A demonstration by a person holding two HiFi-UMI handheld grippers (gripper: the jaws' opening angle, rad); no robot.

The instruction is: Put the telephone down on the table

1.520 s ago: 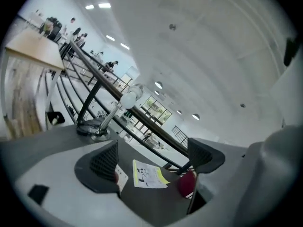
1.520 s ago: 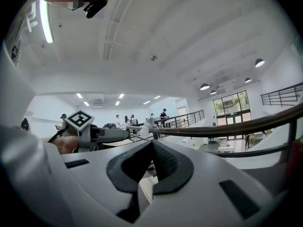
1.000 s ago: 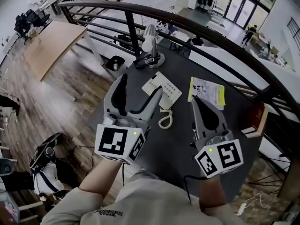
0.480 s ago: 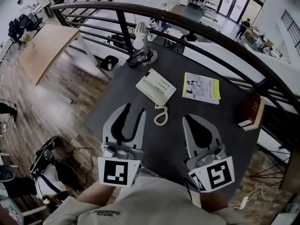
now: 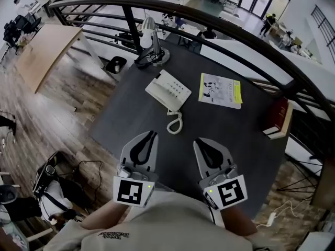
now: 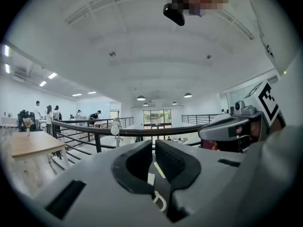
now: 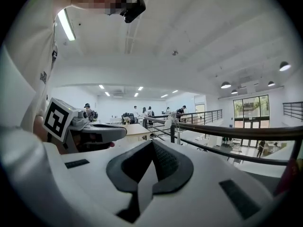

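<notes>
White push-button telephone (image 5: 168, 90) lies flat, keypad up, on the dark grey table (image 5: 131, 124), body turned diagonally, handset (image 5: 158, 95) seated on the base's left side, coiled cord (image 5: 174, 123) trailing from its near corner onto the tabletop.

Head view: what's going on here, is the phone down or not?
A person holds tongs in each hand. The telephone lies flat on the dark table, with its coiled cord trailing toward the person. Neither pair touches it: the left tongs and right tongs hang side by side near the table's near edge, apart from the phone. The left jaws are closing with nothing between them; the right jaws are together and empty. The put-down looks finished.
</notes>
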